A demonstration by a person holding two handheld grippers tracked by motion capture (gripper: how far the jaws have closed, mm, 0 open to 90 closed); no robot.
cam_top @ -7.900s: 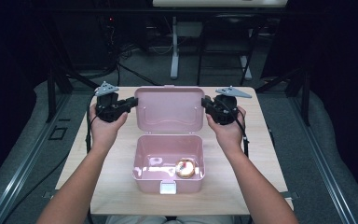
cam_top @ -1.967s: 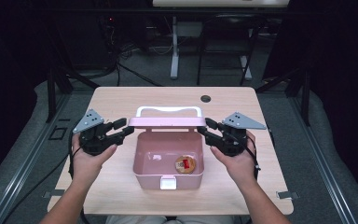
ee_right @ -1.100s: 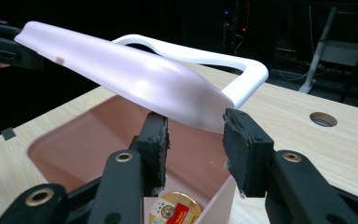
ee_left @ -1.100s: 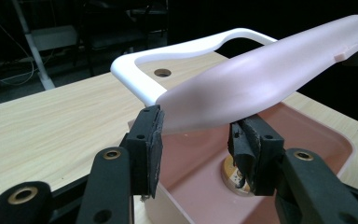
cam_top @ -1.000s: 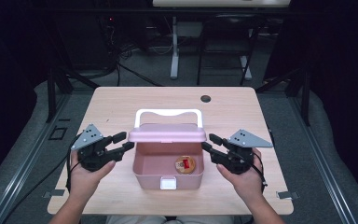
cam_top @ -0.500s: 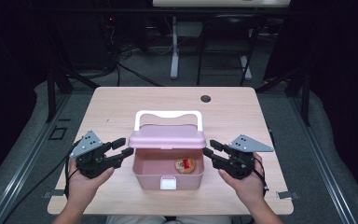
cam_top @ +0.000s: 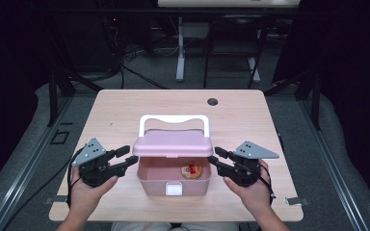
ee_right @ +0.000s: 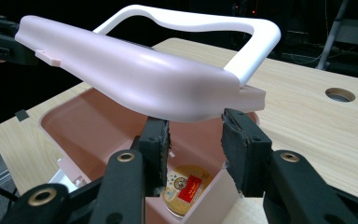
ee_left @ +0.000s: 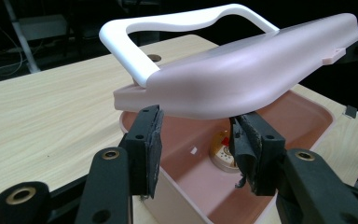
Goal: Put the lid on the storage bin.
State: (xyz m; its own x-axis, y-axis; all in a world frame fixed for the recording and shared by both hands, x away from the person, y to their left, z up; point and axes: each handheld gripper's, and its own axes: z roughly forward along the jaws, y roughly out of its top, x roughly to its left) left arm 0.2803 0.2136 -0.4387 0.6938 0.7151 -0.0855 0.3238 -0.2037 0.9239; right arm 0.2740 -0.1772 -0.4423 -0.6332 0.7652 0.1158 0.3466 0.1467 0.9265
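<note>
Two spread hand-held grippers, left [cam_top: 124, 160] and right [cam_top: 215, 160], merely prop the lid [cam_top: 172, 143] between them; it could slam onto the box [cam_top: 173, 180].

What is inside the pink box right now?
One round gold tin with a red label lies on the pink box's floor. The half-lowered lid covers the rear part.

Half-lowered lid [cam_top: 172, 144] blocks the box [cam_top: 173, 182] from above
</note>
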